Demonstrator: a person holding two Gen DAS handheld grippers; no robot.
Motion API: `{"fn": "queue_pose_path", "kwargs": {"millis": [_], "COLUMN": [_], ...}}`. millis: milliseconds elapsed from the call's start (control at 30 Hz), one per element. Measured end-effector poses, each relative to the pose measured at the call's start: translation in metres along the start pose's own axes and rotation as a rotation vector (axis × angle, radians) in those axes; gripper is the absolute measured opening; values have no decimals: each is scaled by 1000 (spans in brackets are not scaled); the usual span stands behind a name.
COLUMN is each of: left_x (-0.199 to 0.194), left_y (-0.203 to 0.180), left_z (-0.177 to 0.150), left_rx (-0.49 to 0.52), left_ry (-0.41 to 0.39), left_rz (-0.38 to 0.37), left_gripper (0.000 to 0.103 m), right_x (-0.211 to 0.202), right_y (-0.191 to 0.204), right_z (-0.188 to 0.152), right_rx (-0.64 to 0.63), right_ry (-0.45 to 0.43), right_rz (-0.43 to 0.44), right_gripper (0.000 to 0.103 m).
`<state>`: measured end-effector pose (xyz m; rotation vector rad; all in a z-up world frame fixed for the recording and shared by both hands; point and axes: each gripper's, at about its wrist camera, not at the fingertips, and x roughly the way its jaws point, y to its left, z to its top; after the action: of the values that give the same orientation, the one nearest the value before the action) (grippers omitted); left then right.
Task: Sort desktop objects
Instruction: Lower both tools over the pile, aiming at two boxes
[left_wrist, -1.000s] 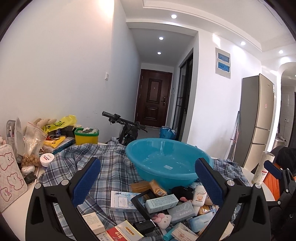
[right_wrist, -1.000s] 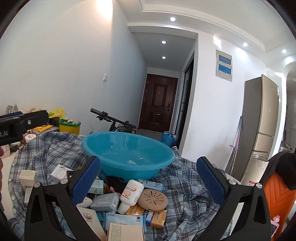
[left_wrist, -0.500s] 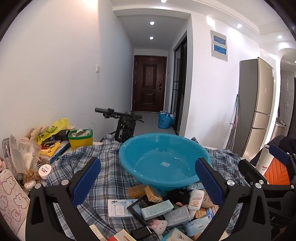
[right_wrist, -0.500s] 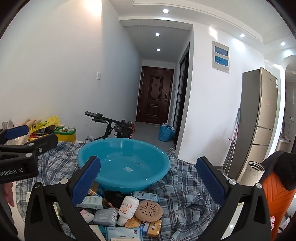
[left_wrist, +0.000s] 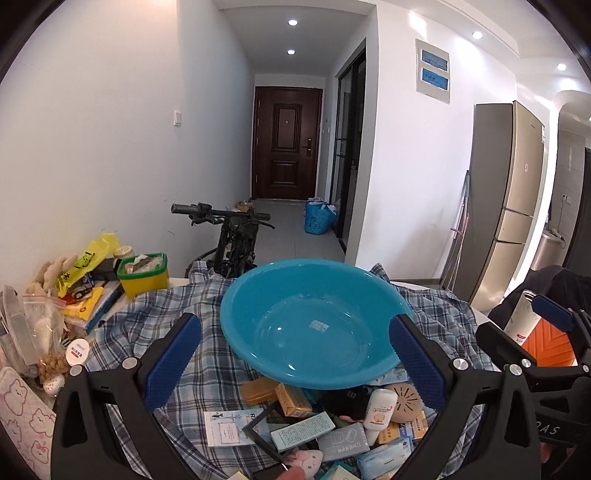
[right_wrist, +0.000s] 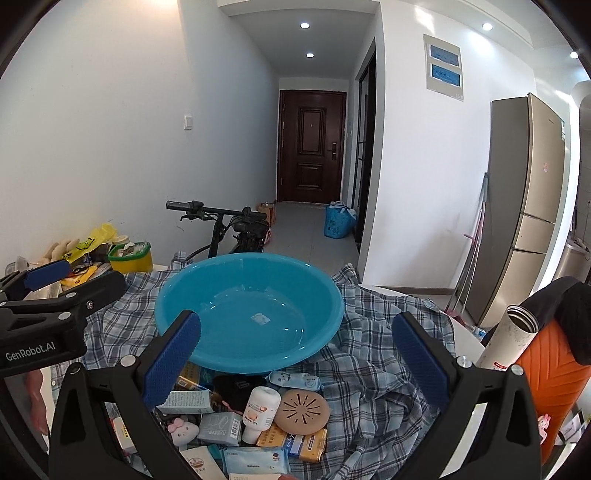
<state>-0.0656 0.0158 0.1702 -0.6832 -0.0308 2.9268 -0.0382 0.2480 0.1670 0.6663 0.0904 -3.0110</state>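
An empty blue basin (left_wrist: 314, 321) (right_wrist: 247, 306) sits on a plaid cloth (left_wrist: 147, 332) (right_wrist: 376, 354). In front of it lies a heap of small items: boxes, a white bottle (left_wrist: 380, 404) (right_wrist: 260, 408), a round tan disc (left_wrist: 406, 397) (right_wrist: 302, 411), a teal box (left_wrist: 303, 430), tissue packs. My left gripper (left_wrist: 295, 365) hangs open above the heap, nothing between its blue pads. My right gripper (right_wrist: 295, 365) is open too, above the same heap. Each gripper shows at the edge of the other's view.
Clutter fills the table's left end: a yellow-green tub (left_wrist: 146, 275), plastic bags, books, a bear-print pouch (left_wrist: 26, 413). A white flask (right_wrist: 511, 336) and an orange chair back (right_wrist: 554, 373) stand at the right. A bicycle (left_wrist: 229, 236) stands behind the table.
Both views have tilted downward and risen slightly, so the basin's inside shows more. The grippers stayed open and drew closer together side by side.
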Motion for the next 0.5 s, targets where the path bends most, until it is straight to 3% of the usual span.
{"fn": "queue_pose_path", "kwargs": {"millis": [267, 433, 500], "left_x": [7, 14, 14], "left_y": [-2, 1, -1], "left_z": [1, -3, -4], "left_rx": [26, -19, -7], "left_ry": [27, 50, 41], "left_rz": [29, -22, -2], "left_gripper": [103, 103, 103], "right_x": [6, 10, 13], "right_y": [-13, -16, -17], "right_z": [-3, -8, -10], "right_rx": [17, 25, 27], "right_ry": [36, 51, 57], "right_rz": [10, 11, 8], "right_gripper": [103, 103, 103]}}
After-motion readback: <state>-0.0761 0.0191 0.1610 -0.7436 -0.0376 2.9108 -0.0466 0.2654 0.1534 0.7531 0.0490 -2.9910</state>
